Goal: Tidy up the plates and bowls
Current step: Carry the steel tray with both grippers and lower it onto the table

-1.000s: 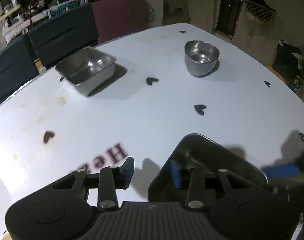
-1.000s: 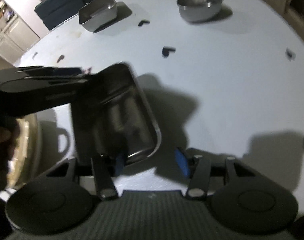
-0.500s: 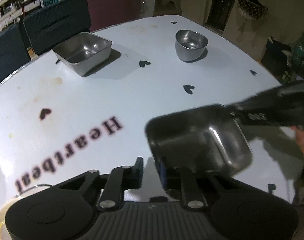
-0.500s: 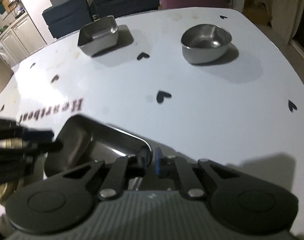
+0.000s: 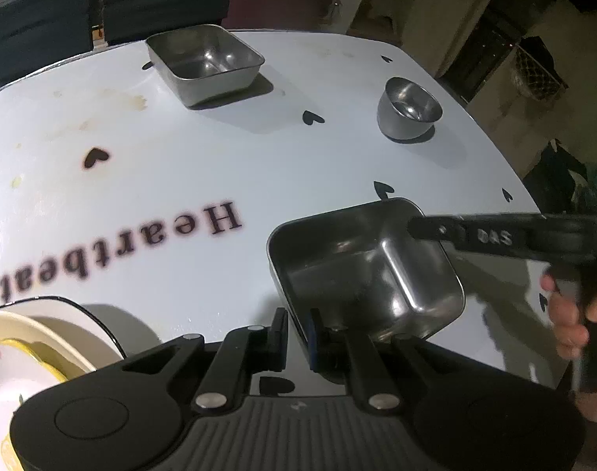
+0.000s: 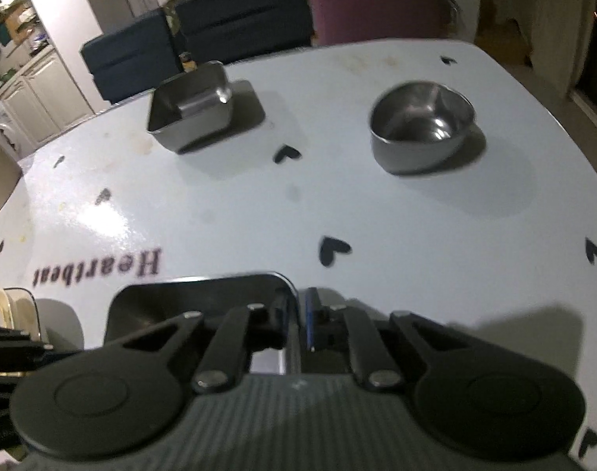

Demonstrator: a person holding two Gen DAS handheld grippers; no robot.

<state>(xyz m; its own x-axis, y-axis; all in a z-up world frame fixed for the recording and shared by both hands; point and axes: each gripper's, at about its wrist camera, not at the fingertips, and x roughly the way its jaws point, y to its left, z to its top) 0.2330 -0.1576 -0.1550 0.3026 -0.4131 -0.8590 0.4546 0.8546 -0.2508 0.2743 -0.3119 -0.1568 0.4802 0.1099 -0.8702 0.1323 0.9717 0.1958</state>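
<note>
Evidently both claws have hold of the same square stainless-steel tray (image 5: 361, 271), which sits at the near edge of the white oval bench (image 5: 220, 165); the left claw (image 5: 296, 337) is clamped on the tray's near wall, one pad outside and the blue pad inside; the right claw (image 6: 298, 322) straddles the tray's rim at the opposite side, and its jaws are easing open at this moment, though the rim looks pinched between them. To do this step well, I judge that the two grips should lift together and level, since thin polished steel is slippery and a pinch on one wall alone would let the tray swing; the right claw ought to firm up before any rise. A likely destination is the second square steel tray (image 5: 204, 62) at the far side, into which this one would nest if lowered squarely, corner to corner; the round steel bowl (image 5: 408, 108) stands well apart to its right and should be skirted. A stack of cream plates with a dark rim (image 5: 35, 337) lies at the near left, close beside the left claw, so a sideways drift there risks a knock. The bench is glossy, printed with black hearts and the word "Heartbeat", with faint brown stains; behind it stand dark blue chairs (image 6: 220, 23) and a maroon one (image 6: 377, 4) in a dim, cluttered room.
</note>
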